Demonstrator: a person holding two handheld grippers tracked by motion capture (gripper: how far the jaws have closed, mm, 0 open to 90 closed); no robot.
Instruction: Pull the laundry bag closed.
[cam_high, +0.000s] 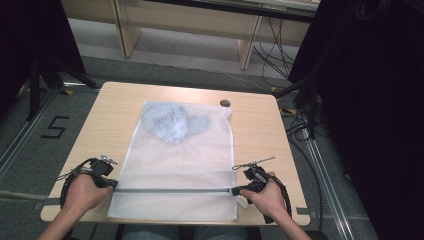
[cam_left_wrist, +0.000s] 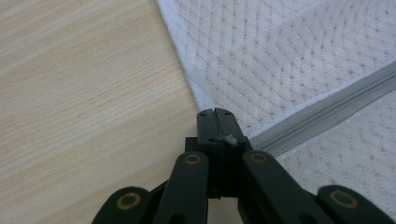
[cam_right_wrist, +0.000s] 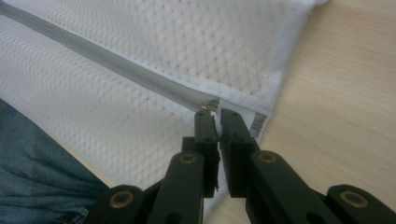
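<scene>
We noted a white mesh laundry bag (cam_high: 182, 160) lying flat on the table (cam_high: 257, 130), its near edge hanging just over the table's front. A bluish garment (cam_high: 172, 122) sat bunched inside at the far end. A grey zipper (cam_high: 172, 190) ran across the bag near the front.

The left gripper (cam_high: 111, 183) sat at the zipper's left end. In the left gripper view its jaws were closed together, pinching the bag's corner (cam_left_wrist: 223, 139) where the zipper tape (cam_left_wrist: 327, 109) stops; a scrap of white showed between them. The right gripper (cam_high: 239, 191) was at the zipper's right end. In the right gripper view the jaws stood narrow, with a thin gap, gripping what we took for the zipper pull (cam_right_wrist: 208, 106); whether they truly held it, we could not tell for certain.

Judgement: the garment was in and the zipper looked shut along its whole length, with the slider at the right end. We judged the closing done or nearly so; what seemed left was to let go, perhaps tuck the pull away.

Room: bare wood lay on both sides of the bag, more on the left. The right gripper worked close to the table's front right corner. A small dark round thing (cam_high: 225, 103) lay near the far edge, well apart from both hands.
</scene>
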